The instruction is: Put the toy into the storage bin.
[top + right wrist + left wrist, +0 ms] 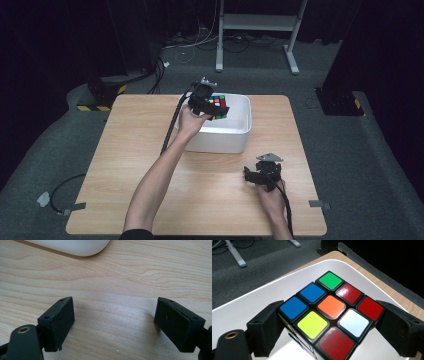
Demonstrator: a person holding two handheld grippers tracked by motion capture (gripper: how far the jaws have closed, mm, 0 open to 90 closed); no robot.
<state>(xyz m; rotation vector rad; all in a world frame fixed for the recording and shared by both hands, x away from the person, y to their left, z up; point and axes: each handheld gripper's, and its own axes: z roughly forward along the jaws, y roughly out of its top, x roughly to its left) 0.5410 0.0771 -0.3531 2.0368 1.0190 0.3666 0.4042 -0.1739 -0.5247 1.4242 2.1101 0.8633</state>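
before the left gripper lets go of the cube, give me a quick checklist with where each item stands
1. Left gripper clamped on the cube, a jaw on each side: ok.
2. Cube above the inside of the white bin, not its rim: ok.
3. Cube low enough to release gently: cannot tell, its height over the bin floor is unclear.
4. Bin floor under the cube free: cannot tell, the cube hides it.
5. Right gripper open, empty and away from the bin, over the table: ok.
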